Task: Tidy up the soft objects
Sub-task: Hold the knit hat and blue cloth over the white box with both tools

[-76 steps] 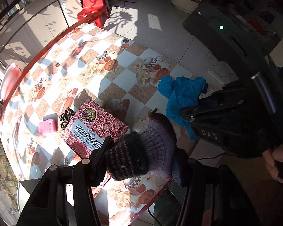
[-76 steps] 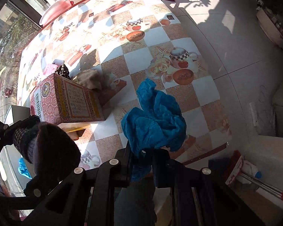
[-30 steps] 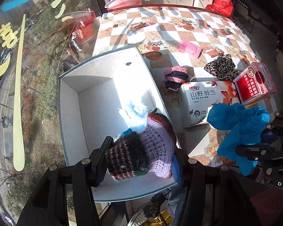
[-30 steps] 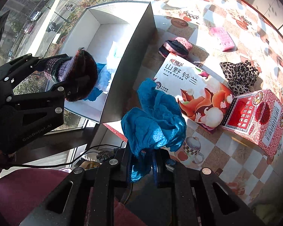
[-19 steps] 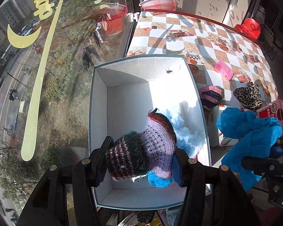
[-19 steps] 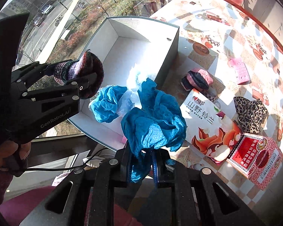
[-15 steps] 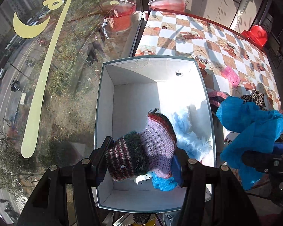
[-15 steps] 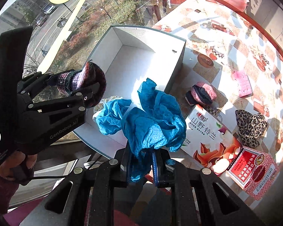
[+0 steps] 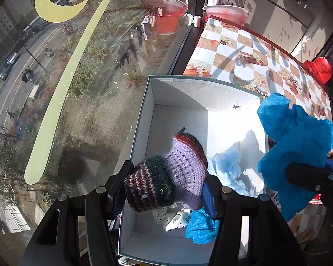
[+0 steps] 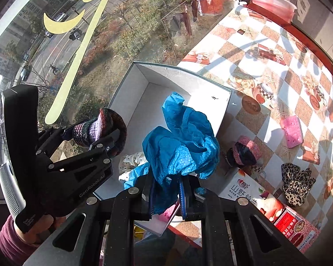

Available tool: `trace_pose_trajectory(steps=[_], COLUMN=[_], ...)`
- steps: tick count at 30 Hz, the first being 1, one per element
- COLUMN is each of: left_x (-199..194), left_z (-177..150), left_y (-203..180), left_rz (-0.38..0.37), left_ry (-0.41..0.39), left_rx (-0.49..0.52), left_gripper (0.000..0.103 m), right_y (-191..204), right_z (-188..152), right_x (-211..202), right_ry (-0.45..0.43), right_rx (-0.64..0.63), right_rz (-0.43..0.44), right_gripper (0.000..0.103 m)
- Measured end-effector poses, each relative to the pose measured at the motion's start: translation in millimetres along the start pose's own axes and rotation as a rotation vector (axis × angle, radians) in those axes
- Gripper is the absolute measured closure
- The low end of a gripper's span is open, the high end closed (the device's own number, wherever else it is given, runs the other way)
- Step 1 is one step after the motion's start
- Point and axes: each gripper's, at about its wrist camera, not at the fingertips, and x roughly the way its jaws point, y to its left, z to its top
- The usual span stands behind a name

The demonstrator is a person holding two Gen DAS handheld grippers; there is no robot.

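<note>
left wrist view: my left gripper (image 9: 166,186) is clamped on the knitted hat (image 9: 166,175) above the white box (image 9: 144,119). my right gripper (image 10: 166,190) pinches the blue cloth (image 10: 182,141) over the box's near edge.

Both wrist cameras look steeply down from close above the open white cardboard box (image 9: 202,88) (image 10: 182,75) by the window. They share it, the checkered-cloth counter (image 9: 244,51) (image 10: 266,66) and the street outside.
</note>
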Motion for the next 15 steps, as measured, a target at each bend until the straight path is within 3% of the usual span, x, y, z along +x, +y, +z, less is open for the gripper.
trace_pose_trajectory(steps=[15], left_x=[6], left_z=[3], left_y=[-3], left_rz=[-0.002], left_ry=[0.020], left_rx=[-0.002], left_gripper=[0.043], right_y=[4], right_z=[16], right_x=[6], right_ry=[-0.004], right_rx=[-0.010], right_rz=[-0.013], right_gripper=[0.085])
